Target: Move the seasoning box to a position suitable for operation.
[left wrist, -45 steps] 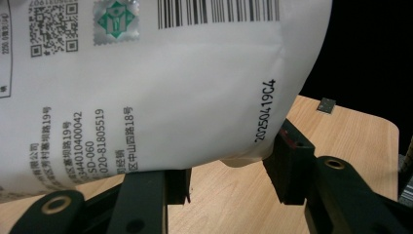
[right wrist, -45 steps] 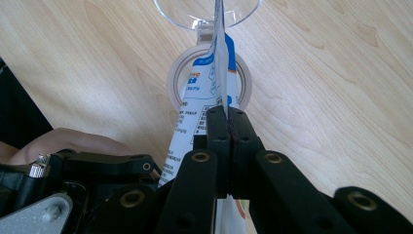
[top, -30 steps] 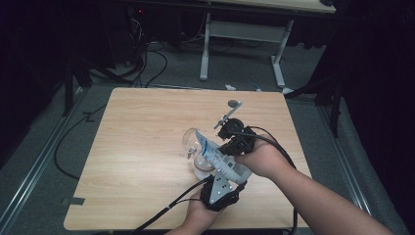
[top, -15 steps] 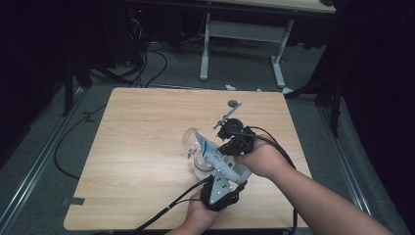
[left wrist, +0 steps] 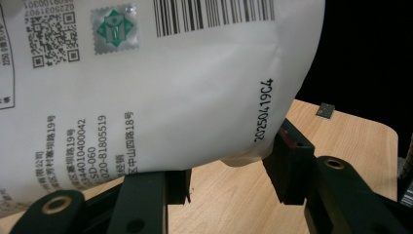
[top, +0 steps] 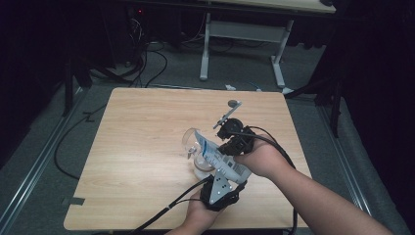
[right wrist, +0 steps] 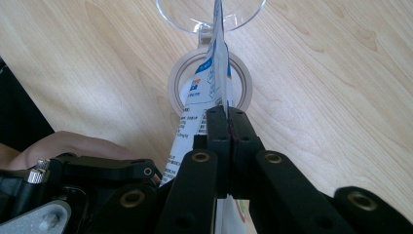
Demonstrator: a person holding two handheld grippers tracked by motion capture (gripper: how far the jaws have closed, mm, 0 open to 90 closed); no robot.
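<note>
The right gripper has its jaws pressed together on the edge of the white pouch. The left gripper, half spread, clamps the pouch's bottom; the pouch tilts over a clear glass just ahead on the bench.

The pouch runs past the picture's top and left edges.
</note>
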